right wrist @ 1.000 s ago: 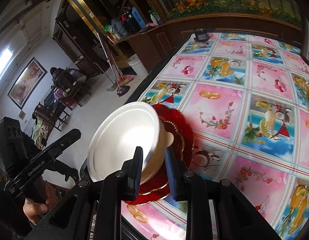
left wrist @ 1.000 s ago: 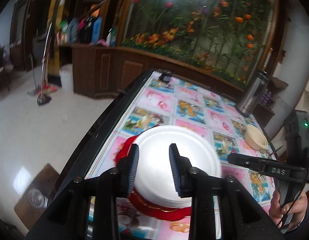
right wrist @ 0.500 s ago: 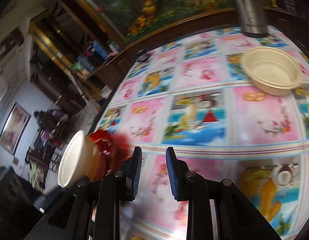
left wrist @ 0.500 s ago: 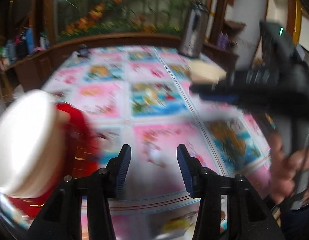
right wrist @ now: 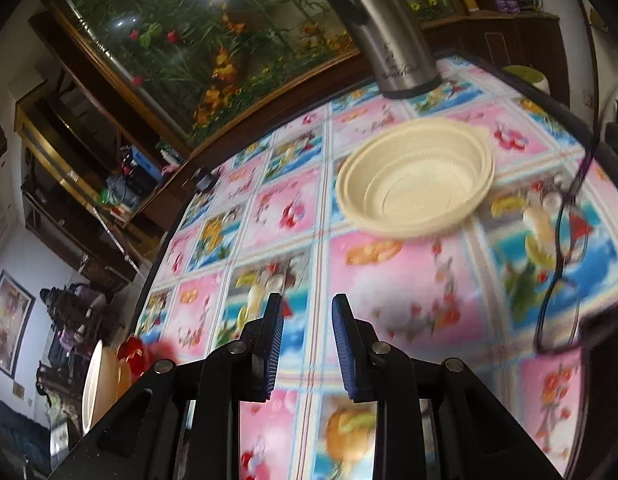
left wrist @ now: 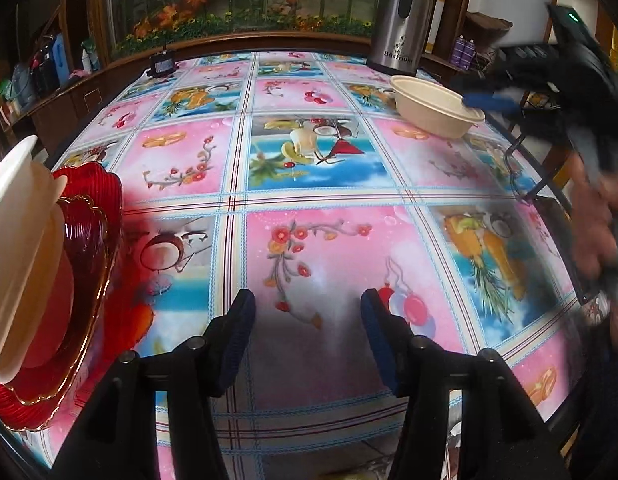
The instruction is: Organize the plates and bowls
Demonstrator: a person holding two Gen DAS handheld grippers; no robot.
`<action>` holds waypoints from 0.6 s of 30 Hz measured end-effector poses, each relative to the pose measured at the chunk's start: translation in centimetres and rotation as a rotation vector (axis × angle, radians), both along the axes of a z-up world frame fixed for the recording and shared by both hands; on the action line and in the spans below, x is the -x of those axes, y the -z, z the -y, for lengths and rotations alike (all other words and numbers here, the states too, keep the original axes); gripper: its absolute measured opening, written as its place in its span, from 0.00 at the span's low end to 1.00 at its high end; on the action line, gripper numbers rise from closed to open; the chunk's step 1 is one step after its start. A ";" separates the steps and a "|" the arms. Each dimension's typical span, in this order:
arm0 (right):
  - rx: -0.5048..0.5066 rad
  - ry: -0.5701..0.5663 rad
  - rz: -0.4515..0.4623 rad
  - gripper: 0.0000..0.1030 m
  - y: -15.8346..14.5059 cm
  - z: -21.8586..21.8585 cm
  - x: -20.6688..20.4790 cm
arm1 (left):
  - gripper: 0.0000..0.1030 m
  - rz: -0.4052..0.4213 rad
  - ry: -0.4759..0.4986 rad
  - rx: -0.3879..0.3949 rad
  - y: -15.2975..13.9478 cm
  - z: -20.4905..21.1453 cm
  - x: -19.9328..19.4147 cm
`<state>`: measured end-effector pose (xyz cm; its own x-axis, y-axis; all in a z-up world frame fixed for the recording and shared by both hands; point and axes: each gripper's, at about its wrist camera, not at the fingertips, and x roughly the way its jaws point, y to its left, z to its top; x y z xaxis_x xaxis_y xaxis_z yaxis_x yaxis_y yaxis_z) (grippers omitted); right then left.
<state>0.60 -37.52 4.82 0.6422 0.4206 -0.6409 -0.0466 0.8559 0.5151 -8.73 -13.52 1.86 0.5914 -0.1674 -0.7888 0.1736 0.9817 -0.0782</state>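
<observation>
Hovering over the patterned table (left wrist: pixel 317 240), both tongs are empty.

The left tongs (left wrist: pixel 307 340) have just been opening and now stand fairly wide, with nothing between their pads, only the tablecloth below. Off to their left sits a white bowl (left wrist: pixel 17 240) on a red plate (left wrist: pixel 89 240), mouth facing up, its rim seen almost edge-on at the border of the view. Ahead and to their right a cream bowl (left wrist: pixel 433 110) rests upright, mouth up, just before a steel flask (left wrist: pixel 401 16). The right tongs (right wrist: pixel 307 346) are parted narrowly, gripping nothing; that cream bowl (right wrist: pixel 415 178) lies ahead of them, slightly right, its round opening tilted toward the camera. A hand (left wrist: pixel 593 224) holds them, blurred.
</observation>
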 end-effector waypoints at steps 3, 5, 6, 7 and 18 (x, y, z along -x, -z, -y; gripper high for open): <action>0.075 0.052 0.011 0.28 -0.6 1.0 -2.9 | 0.52 -0.004 0.003 -0.003 0.1 0.0 0.0; 0.116 0.045 -0.017 0.46 -0.2 1.4 -5.3 | 0.52 -0.011 0.003 0.000 0.2 0.0 -0.1; 0.116 0.051 -0.034 0.46 0.3 1.8 -6.2 | 0.52 -0.009 0.001 0.000 0.2 0.0 -0.1; 0.109 0.049 -0.052 0.46 0.8 2.0 -6.9 | 0.52 -0.010 0.001 -0.001 0.2 0.0 -0.1; -0.185 -0.311 -0.185 0.50 3.0 -3.0 -3.6 | 0.52 -0.012 -0.011 -0.010 0.3 -0.1 -0.1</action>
<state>4.15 -34.55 1.82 0.3471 0.6958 -0.6288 -0.1813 0.7076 0.6830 -8.67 -13.44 1.59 0.5837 -0.1525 -0.7975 0.1615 0.9844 -0.0700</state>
